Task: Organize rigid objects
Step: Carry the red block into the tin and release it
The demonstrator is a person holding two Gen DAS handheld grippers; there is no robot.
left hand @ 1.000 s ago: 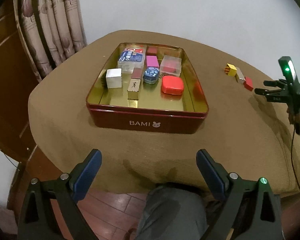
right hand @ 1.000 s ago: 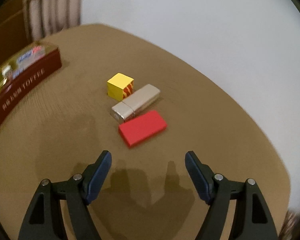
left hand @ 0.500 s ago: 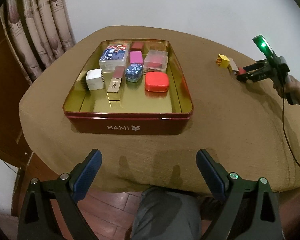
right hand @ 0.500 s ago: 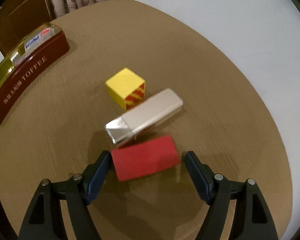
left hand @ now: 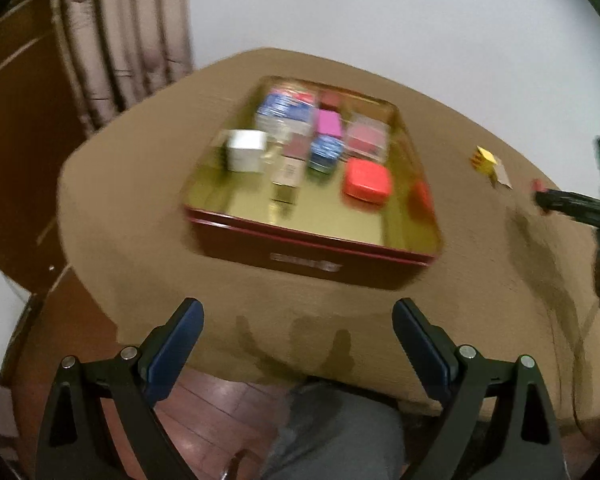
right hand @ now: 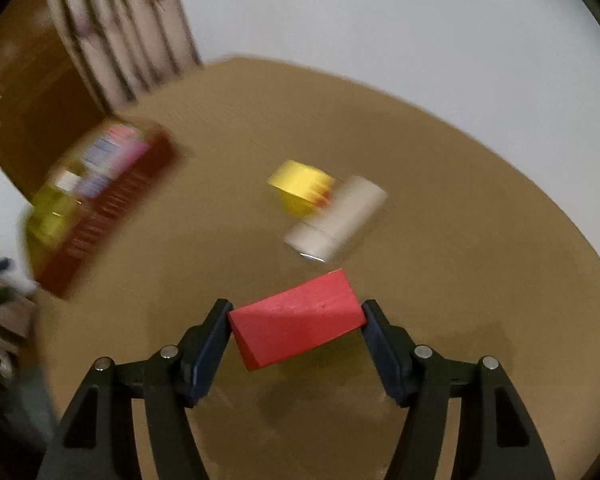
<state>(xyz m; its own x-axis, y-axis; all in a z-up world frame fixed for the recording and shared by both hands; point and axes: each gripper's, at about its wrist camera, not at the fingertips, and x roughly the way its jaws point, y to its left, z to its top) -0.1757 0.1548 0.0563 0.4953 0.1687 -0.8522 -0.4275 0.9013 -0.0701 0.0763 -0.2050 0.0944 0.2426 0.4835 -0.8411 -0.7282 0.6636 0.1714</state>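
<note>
My right gripper [right hand: 296, 320] is shut on a red block [right hand: 296, 322] and holds it lifted above the brown table; the gripper also shows at the right edge of the left wrist view [left hand: 540, 196]. Beyond it a yellow cube [right hand: 300, 192] and a silver box [right hand: 336, 220] lie side by side on the cloth. The red tin [left hand: 312, 256] with a gold inside holds several small boxes, among them a red case [left hand: 366, 180] and a white cube [left hand: 244, 156]. My left gripper [left hand: 298, 324] is open and empty, near the table's front edge.
The tin shows at the left of the right wrist view [right hand: 100, 208]. Curtains [left hand: 120, 40] and a wooden door stand behind the table at the left. A white wall lies behind. The person's grey-clad leg [left hand: 340, 432] is below the table edge.
My right gripper closed on the red block and lifted it off the table. Both views have shifted and are blurred by motion.
</note>
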